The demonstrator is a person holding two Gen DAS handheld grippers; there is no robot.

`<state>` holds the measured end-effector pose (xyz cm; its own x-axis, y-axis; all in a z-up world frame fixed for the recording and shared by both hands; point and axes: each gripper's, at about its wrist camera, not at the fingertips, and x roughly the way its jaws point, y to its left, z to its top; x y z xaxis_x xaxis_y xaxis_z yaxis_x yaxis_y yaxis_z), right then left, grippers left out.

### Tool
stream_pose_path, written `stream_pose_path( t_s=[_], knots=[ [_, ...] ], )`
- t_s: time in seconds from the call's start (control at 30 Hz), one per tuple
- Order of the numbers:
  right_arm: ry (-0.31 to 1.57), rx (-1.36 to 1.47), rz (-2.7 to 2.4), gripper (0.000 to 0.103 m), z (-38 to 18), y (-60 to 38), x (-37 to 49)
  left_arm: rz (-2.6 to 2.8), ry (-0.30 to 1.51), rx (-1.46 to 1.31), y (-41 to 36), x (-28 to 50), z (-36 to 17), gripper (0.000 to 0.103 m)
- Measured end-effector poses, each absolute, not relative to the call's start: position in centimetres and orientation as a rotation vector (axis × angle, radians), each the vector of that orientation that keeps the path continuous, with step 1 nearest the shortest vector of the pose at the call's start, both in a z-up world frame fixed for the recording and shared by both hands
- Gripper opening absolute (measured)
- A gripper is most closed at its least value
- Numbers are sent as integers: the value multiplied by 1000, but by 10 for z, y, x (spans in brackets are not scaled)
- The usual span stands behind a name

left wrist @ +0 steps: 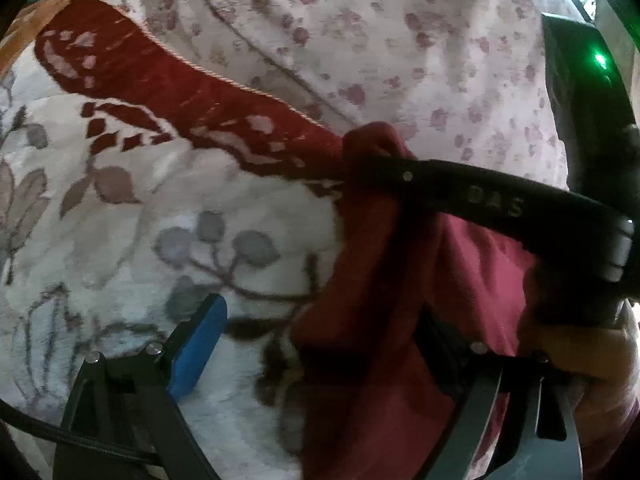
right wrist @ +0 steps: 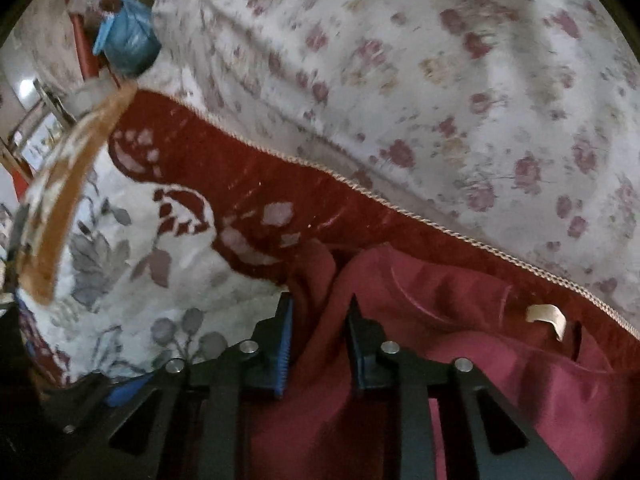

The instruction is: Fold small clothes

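A dark red garment (left wrist: 376, 312) lies bunched on a floral blanket (left wrist: 120, 208). In the left wrist view my left gripper (left wrist: 320, 344) is open; its blue-padded left finger (left wrist: 198, 344) rests over the blanket, and the right finger is hidden under the red cloth. My right gripper's black finger (left wrist: 500, 196) crosses above the garment's upper edge. In the right wrist view the garment (right wrist: 460, 360) shows a white label (right wrist: 546, 318). My right gripper (right wrist: 320, 320) has a fold of the red cloth between its fingers, with a gap still showing between them.
The blanket has a dark red border (right wrist: 248, 176) with corded trim. A white sheet with pink flowers (right wrist: 440, 80) lies beyond it. A blue bag (right wrist: 128, 40) and furniture stand at the far left.
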<state>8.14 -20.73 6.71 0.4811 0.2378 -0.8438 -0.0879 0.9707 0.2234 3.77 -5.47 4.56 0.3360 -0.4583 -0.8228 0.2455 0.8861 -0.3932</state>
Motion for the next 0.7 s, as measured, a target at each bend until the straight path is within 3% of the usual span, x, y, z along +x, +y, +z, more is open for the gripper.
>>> stream_pose_path(
  t_s=[0.1, 0.2, 0.37, 0.43, 0.5, 0.7],
  knots=[
    [1048, 183, 206, 24, 72, -217, 77, -541, 1135, -257, -60, 38, 47, 46],
    [1051, 205, 200, 24, 72, -224, 71, -580, 1103, -244, -67, 34, 52, 37],
    [1067, 296, 198, 29, 75, -239, 68, -637, 1066, -236, -74, 25, 62, 30],
    [1080, 343, 213, 42, 79, -241, 68, -651, 1053, -234, -76, 23, 65, 29],
    [1089, 331, 215, 63, 83, -236, 70, -656, 1050, -235, -76, 22, 67, 28],
    [1170, 216, 227, 74, 73, -202, 84, -673, 1036, -222, -77, 18, 73, 28]
  ],
)
